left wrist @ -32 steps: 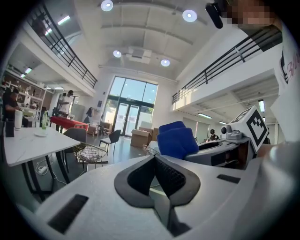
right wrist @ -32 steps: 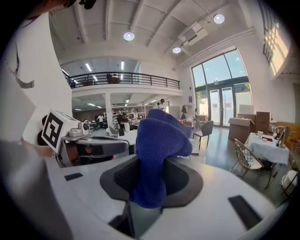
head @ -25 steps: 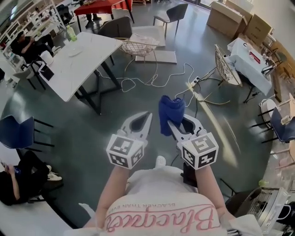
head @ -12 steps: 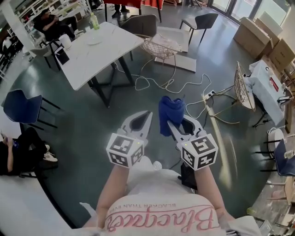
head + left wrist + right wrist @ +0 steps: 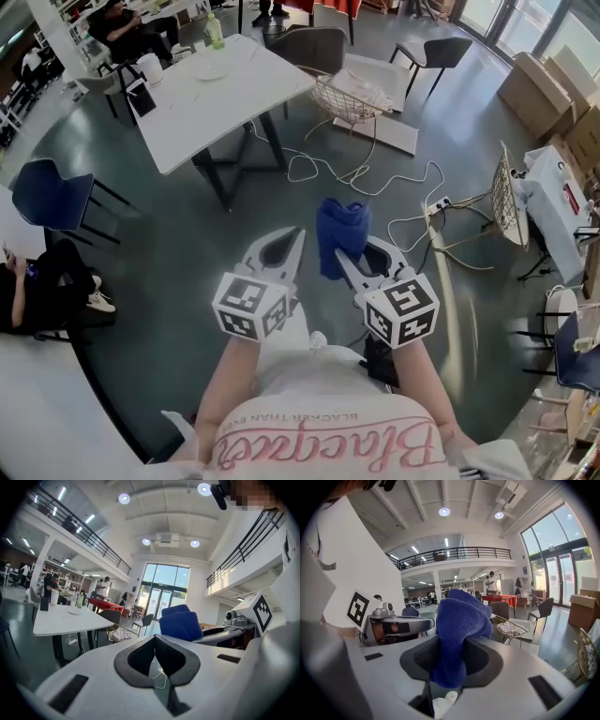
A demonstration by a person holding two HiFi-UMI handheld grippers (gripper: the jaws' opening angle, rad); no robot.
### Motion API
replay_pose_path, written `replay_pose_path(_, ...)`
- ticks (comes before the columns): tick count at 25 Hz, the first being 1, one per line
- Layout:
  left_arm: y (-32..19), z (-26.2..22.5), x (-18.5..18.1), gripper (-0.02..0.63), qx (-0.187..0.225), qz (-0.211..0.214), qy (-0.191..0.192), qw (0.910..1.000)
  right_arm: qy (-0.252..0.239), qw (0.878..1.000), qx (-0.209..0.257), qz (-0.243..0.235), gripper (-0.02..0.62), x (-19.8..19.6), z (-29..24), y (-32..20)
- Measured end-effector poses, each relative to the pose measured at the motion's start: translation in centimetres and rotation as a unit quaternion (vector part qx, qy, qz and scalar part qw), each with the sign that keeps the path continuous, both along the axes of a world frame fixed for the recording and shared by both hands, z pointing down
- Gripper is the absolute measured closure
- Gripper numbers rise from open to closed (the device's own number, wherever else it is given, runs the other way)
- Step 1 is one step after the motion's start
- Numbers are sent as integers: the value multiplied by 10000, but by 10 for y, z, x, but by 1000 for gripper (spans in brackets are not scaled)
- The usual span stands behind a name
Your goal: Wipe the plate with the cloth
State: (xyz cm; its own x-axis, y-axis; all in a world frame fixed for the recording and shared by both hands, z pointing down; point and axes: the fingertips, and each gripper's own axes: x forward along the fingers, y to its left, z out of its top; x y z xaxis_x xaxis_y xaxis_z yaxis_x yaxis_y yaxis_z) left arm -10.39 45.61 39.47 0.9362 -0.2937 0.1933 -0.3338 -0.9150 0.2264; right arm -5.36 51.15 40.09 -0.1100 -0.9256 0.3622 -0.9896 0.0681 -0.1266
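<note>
The room has swung rightward in the head view since a second ago. The white tabletop (image 5: 234,108) and the wire basket beyond it now sit further right in the picture, while both tools keep their place in front of the person.

The one blue cloth (image 5: 339,234) is bunched and clamped between the jaws of the right hand-held gripper (image 5: 451,660). Its folds stand up above the jaws and a short end hangs below them. It is held in the air over the floor (image 5: 169,272), well apart from the single plate (image 5: 208,70), which lies on the far left part of the tabletop. One green bottle (image 5: 215,32) stands just beyond the plate.

The left hand-held gripper (image 5: 155,644) is beside the right one, to its left, with its jaws closed together on nothing. That makes two tools, and only one is loaded.

White cables (image 5: 375,178) loop across the floor between the tabletop and the tools. There are two wire baskets, one (image 5: 349,98) on the floor past the tabletop's right end and one (image 5: 507,192) tipped on its side at the far right. Two grey chairs (image 5: 312,47) stand beyond the tabletop, and one blue chair (image 5: 47,192) stands at its left. Two people sit in view, one (image 5: 42,295) at the left edge and one (image 5: 127,26) at the far end of the tabletop.
</note>
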Motion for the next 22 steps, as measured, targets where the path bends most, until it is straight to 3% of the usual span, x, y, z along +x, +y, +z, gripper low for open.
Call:
replay_pose_path(4,-34,0,-2,601,-66,-238,52,9997,-197,9996,109,-180,479,0,-4,-28)
replay_pose_path(22,-221,-10,-1,601,-145,-766,246,9967,-85,9990,67,-438,479,16,-8,-205)
